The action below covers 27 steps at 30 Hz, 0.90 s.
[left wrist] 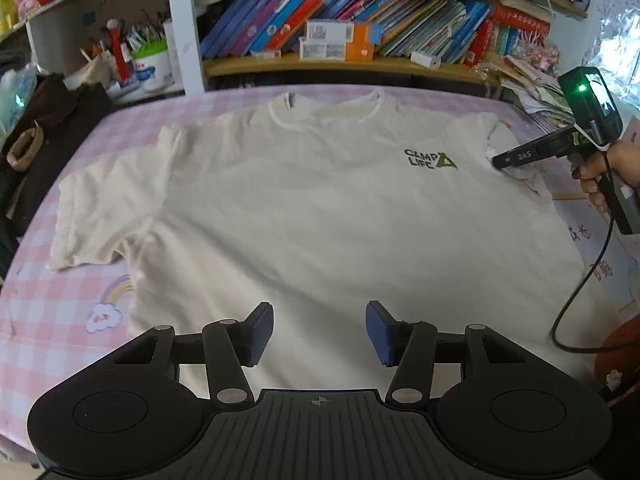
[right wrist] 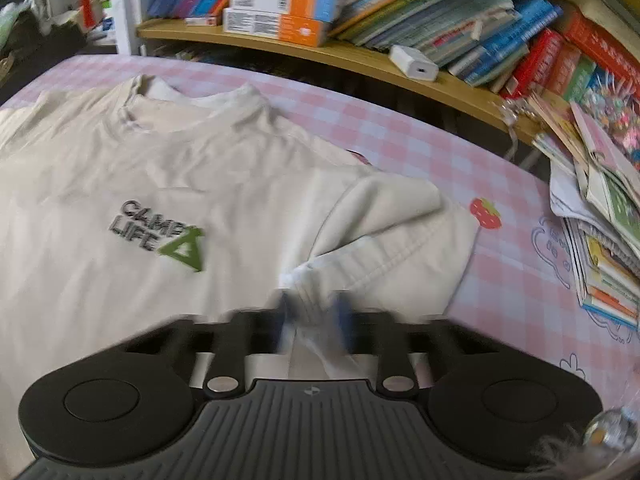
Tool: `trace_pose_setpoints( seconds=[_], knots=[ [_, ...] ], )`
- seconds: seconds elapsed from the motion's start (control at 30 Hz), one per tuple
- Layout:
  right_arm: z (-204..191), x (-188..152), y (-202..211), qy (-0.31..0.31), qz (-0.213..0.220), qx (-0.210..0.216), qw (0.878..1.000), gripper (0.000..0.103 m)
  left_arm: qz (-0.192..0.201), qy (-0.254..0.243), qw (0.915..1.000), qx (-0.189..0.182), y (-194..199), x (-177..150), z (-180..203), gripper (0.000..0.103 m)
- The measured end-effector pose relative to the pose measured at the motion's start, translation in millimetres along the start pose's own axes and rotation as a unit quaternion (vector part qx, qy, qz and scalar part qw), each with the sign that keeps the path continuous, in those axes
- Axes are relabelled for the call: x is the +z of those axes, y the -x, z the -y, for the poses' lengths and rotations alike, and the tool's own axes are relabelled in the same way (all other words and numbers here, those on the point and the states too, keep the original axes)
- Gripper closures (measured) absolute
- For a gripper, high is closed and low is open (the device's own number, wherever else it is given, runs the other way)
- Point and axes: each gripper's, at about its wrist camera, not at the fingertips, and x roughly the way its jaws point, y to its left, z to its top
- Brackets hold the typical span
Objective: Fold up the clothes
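A cream T-shirt [left wrist: 304,208] with a green "CAMP LIFE" print [left wrist: 430,159] lies face up on the pink checked cloth, collar toward the shelf. My left gripper [left wrist: 319,330] is open and empty, low over the shirt's lower middle. My right gripper [right wrist: 316,312] is shut on the shirt's right sleeve [right wrist: 400,232], which is bunched and folded inward; the view is motion-blurred. The right gripper also shows in the left wrist view [left wrist: 500,159] at the sleeve. The left sleeve [left wrist: 108,208] lies spread flat.
A wooden shelf [left wrist: 360,65] of books runs along the back edge. A stack of papers and books [right wrist: 600,220] lies at the right. A pen cup [left wrist: 154,66] and dark bags [left wrist: 44,128] stand at the left. A black cable [left wrist: 580,288] hangs from the right gripper.
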Motion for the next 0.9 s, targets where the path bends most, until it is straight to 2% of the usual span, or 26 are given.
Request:
trace_pose_setpoints(
  seconds=[0.1, 0.17, 0.23, 0.33, 0.4, 0.53, 0.67, 0.83, 0.9],
  knots=[
    [38.1, -17.0, 33.2, -0.087, 0.055, -0.008, 0.995, 0.096, -0.004, -0.014, 0.9999, 0.001, -8.8, 11.7, 13.0, 0.052],
    [69.5, -44.8, 56.4, -0.161, 0.077, -0.025, 0.984, 0.096, -0.005, -0.027, 0.9996, 0.0, -15.5, 21.4, 21.7, 0.052],
    [100.2, -80.5, 74.1, -0.24, 0.067, -0.044, 0.968, 0.096, -0.006, -0.039, 0.9992, -0.001, -21.8, 30.0, 29.7, 0.052],
    [126.0, -133.8, 79.4, -0.328, 0.001, -0.018, 0.944, 0.094, -0.014, -0.055, 0.9984, -0.01, -32.4, 41.2, 39.0, 0.052],
    [123.8, -153.9, 84.6, -0.329, -0.01, -0.016, 0.944, 0.093, -0.019, -0.067, 0.9975, -0.014, -39.7, 48.0, 42.7, 0.052],
    [120.7, -161.5, 95.9, -0.329, -0.003, -0.026, 0.944, 0.089, -0.023, -0.093, 0.9954, -0.011, -47.4, 58.2, 47.1, 0.051],
    [122.5, -144.0, 95.6, -0.295, 0.018, -0.04, 0.954, 0.087, -0.021, -0.11, 0.9937, -0.004, -50.9, 66.3, 39.0, 0.046],
    [115.8, -101.2, 73.0, -0.223, 0.026, -0.012, 0.974, 0.087, -0.013, -0.107, 0.9941, 0.016, -60.2, 85.3, 1.7, 0.046],
    [107.5, -78.2, 59.2, -0.173, 0.026, -0.005, 0.984, 0.077, -0.008, -0.108, 0.9938, 0.024, -67.6, 98.2, -19.5, 0.046]
  ],
)
